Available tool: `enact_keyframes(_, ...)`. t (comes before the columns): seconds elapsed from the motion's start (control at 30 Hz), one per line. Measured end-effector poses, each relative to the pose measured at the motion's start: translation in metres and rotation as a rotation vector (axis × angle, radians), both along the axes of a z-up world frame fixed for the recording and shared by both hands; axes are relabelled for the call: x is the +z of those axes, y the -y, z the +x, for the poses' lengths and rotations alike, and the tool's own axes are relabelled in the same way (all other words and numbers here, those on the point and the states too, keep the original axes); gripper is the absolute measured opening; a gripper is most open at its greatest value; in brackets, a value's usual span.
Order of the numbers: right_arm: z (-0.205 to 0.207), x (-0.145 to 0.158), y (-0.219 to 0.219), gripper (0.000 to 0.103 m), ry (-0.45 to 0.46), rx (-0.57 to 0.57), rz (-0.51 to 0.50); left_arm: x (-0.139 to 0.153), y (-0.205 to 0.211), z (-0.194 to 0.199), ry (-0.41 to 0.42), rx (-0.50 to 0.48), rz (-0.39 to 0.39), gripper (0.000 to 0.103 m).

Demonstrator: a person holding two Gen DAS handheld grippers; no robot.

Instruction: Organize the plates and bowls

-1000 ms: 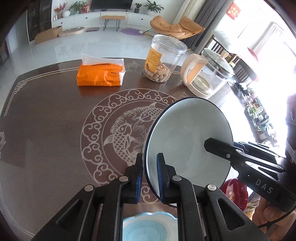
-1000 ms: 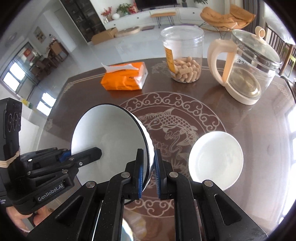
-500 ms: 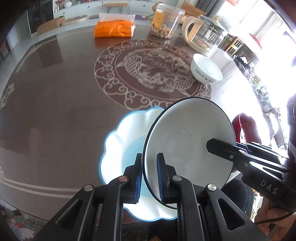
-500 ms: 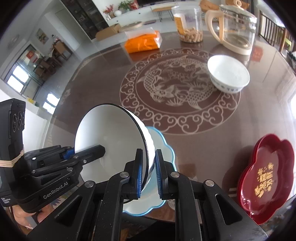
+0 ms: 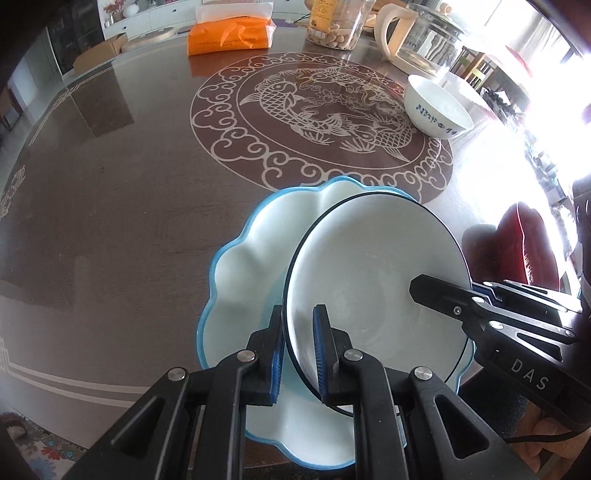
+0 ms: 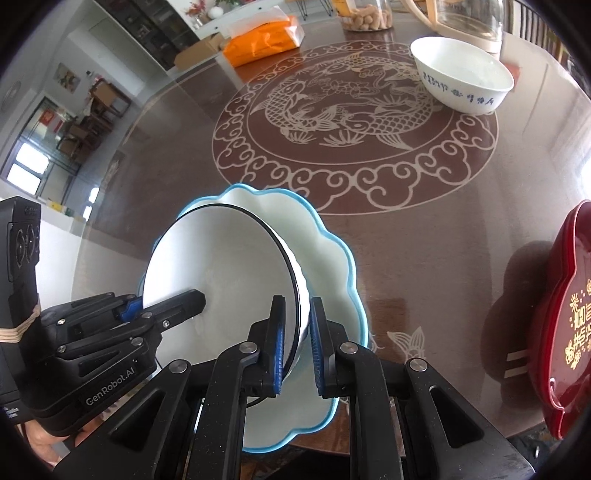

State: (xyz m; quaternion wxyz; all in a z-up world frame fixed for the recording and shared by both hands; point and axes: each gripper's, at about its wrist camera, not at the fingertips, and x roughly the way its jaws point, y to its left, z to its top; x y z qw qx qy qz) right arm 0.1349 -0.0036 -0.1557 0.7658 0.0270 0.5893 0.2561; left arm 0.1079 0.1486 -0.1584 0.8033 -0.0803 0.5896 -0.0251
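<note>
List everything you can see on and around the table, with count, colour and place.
bowl: one, white with black rim, held above plate by both grippers
plate: one, scalloped, white with blue edge, near table edge
small bowl: one, white with blue writing, far right
tray: one, red with gold writing, right edge
tissue pack: one, orange, far side
jar: one, clear, far side
kettle: one, glass and cream, far right
table: one, brown with fish motif
left gripper: shut on bowl rim
right gripper: shut on bowl rim

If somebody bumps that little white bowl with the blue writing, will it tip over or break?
The bowl probably slides rather than tips: it sits upright on a glossy table. It looks like glazed ceramic, so likely stiff, slippery and breakable if knocked off.
</note>
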Motion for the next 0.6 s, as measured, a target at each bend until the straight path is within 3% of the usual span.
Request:
enact_keyframes(0.17, -0.001, 0.0, -0.003, 0.023, 0.018, 0.008, 0.019, -0.003, 0.006, 0.001, 0.018, -0.019, 0.067, 0.016)
enact_keyframes(0.33, -0.009, 0.01, -0.004, 0.055, 0.087, 0.027, 0.058, 0.006, -0.002, -0.004, 0.047, 0.024, 0.115, 0.018)
enact_keyframes(0.6, -0.028, 0.049, 0.015, 0.064, 0.226, 0.01, 0.088, 0.034, -0.012, -0.012, 0.122, 0.076, 0.136, 0.018)
